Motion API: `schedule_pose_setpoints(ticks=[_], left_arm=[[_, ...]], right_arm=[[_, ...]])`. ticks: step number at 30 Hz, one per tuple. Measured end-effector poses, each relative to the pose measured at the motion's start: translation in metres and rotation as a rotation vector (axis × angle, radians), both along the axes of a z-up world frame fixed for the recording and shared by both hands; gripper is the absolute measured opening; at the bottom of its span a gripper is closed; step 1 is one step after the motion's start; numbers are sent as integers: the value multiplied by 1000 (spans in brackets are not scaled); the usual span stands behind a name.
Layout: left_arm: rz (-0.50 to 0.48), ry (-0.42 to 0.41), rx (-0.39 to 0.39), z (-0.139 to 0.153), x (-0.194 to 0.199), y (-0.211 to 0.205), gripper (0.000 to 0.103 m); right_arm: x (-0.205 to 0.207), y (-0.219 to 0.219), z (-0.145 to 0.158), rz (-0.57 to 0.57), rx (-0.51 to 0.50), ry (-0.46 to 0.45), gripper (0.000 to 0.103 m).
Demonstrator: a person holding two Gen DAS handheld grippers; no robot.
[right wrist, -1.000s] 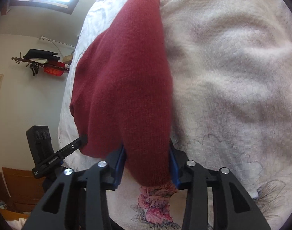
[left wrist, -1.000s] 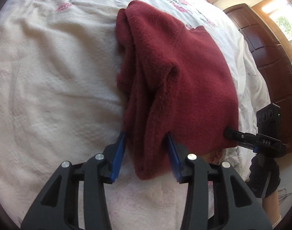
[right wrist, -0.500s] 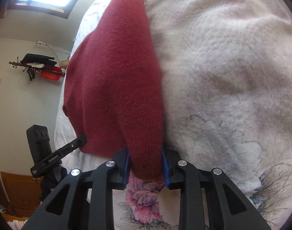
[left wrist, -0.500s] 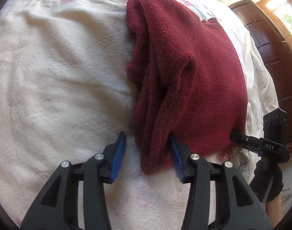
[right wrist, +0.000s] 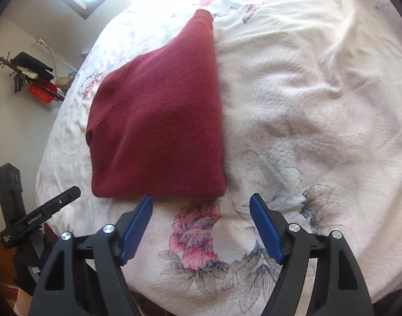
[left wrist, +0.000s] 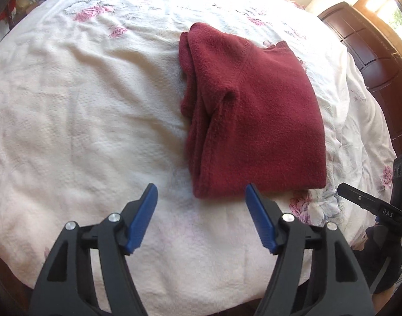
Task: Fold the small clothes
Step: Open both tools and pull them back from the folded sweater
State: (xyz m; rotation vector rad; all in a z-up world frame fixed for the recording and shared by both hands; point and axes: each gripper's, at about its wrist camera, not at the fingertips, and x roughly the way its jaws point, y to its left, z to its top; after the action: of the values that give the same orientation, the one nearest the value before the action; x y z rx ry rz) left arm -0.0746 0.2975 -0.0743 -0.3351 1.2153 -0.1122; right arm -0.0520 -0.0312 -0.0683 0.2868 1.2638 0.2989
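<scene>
The red sweater (left wrist: 256,115) is lying folded into a compact wedge on the bed (left wrist: 82,105), which is wearing a cream cover printed with pink and grey flowers. From the left wrist view its stacked layers are showing along the left side, a little uneven, with a small bulge midway; from the right wrist view the top face is looking smooth and the right edge is running straight. By the look of it, the folding of this garment is nearly or fully done, with perhaps only a tidying of that layered edge remaining. No other clothes are showing in either view, so whether more pieces are waiting cannot be told.

The left tool (left wrist: 201,212) is hovering just short of the sweater's near hem, its blue pads spread wide and gripping nothing. The right tool (right wrist: 201,218) is sitting likewise at the near right corner, gaping wide, empty, its left pad almost at the hem.

Open bedcover is stretching broadly to the left of the sweater and beyond it. The sweater is sitting near the bed's front edge, and the cover is dropping away close behind both tools, so room for pulling toward the person is looking short.
</scene>
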Motion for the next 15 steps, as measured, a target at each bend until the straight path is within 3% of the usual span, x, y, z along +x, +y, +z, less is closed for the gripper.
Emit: schedule_pose_setpoints(ticks=[15], left_arm=[[32, -73, 222, 66, -61, -17, 87]], right_arm=[[-60, 36, 74, 19, -283, -171, 99]])
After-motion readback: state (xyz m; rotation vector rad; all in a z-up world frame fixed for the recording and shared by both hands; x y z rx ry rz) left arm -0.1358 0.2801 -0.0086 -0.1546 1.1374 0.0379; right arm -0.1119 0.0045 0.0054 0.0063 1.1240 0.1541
